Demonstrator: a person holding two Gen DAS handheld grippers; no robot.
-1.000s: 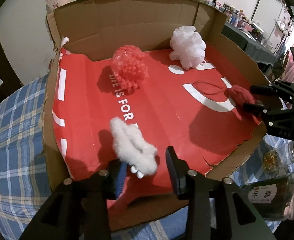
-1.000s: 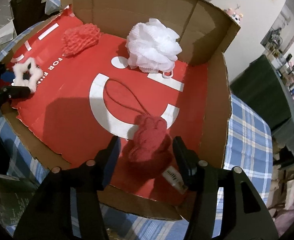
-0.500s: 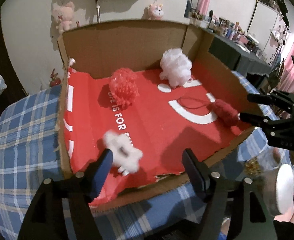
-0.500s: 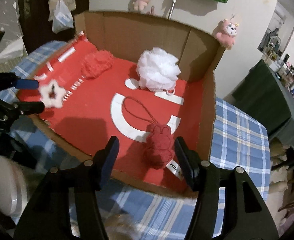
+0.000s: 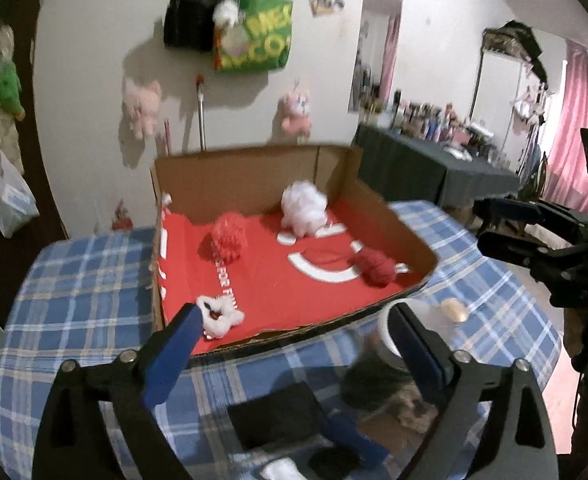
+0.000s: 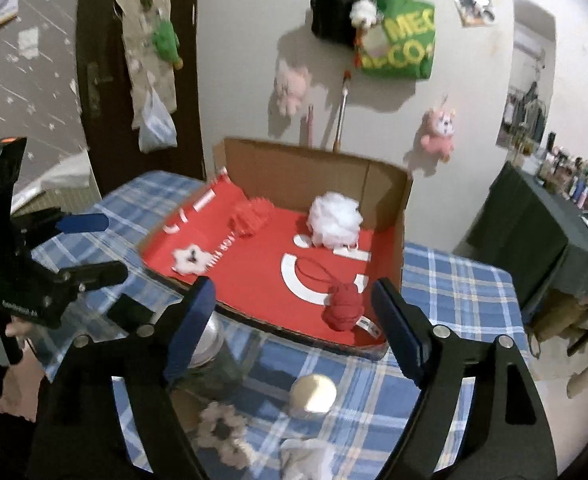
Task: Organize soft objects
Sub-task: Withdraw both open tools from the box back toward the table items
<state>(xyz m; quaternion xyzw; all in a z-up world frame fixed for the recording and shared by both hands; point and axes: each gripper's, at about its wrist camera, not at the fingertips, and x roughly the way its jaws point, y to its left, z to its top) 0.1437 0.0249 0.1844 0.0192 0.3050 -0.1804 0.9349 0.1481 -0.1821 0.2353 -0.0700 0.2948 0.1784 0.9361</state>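
Four soft things sit in your cardboard box [image 5: 253, 176] on the tabletop [image 5: 73, 288]. Your left claw [image 5: 294, 332] has just opened wide and holds nothing; the white fluffy ring [image 5: 218, 316] lies by its 11 o'clock finger. Your right claw [image 6: 294, 300] has opened too, empty, with the red plush toy [image 6: 344, 310] lying loose at its 12 o'clock. Farther back sit the red puff [image 5: 229, 236] and white puff [image 5: 304, 208].

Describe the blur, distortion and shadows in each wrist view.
Left wrist view: motion smear softens the cardboard box and white fluffy star; fisheye bends the walls; corners go black. Right wrist view: the white pouf blurs slightly; wall toys cast hard shadows; the foreground scrunchie is soft.
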